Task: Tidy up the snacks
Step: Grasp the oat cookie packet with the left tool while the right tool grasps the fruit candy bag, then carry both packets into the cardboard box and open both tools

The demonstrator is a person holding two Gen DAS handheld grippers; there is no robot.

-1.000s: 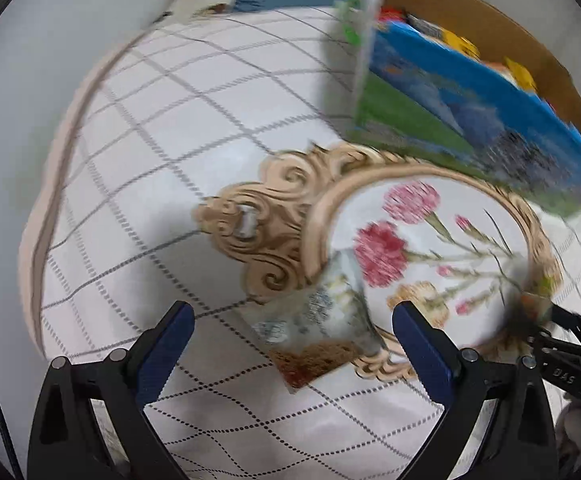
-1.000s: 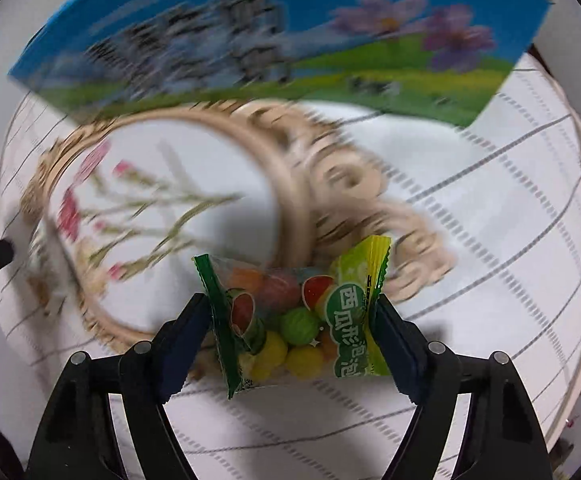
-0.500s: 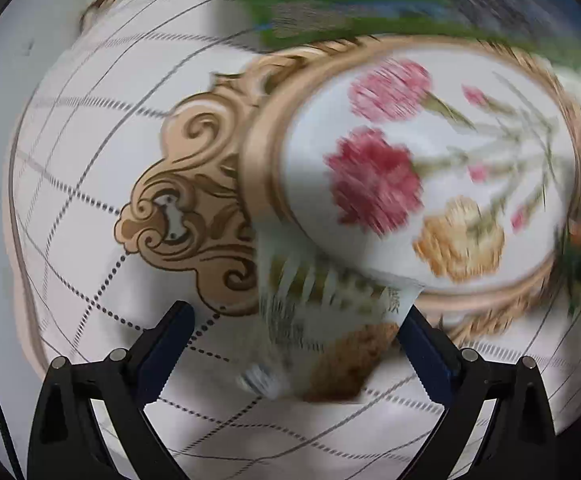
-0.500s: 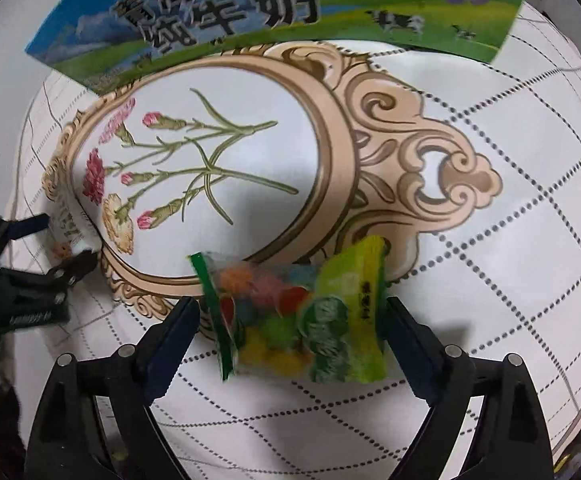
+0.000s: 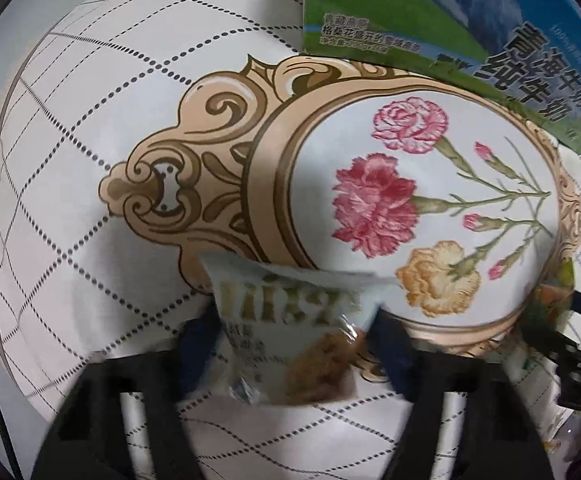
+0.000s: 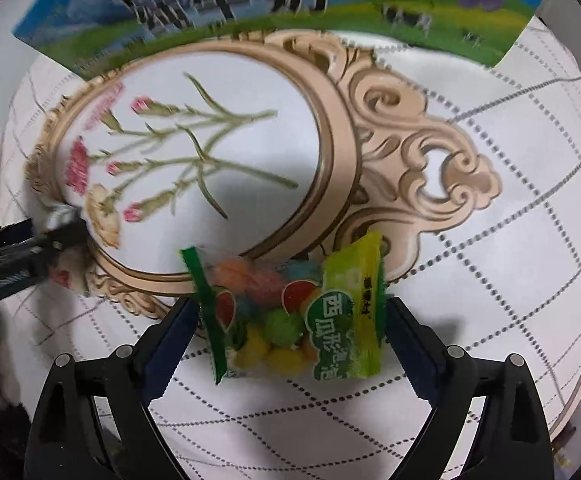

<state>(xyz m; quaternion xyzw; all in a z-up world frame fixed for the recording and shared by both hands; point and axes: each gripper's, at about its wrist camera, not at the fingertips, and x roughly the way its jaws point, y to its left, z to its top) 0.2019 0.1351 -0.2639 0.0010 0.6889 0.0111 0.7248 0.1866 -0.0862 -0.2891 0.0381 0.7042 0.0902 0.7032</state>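
Between our left gripper's (image 5: 296,344) closing jaws lies the white snack packet (image 5: 290,332), crosswise; our right gripper (image 6: 290,328), narrowing slightly, straddles the candy bag (image 6: 290,316) untouched.

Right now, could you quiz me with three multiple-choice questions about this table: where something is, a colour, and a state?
1. The white packet lies: A at the flower oval's gold rim; B in a bowl; C on a chair.
2. The candy bag has a wrapper that is: A green and yellow; B black; C purple.
3. The candy bag is: A empty; B full of sweets; C torn in half.
A, its top edge overlaps the rim; A, its ends show those colours; B, coloured balls fill it.
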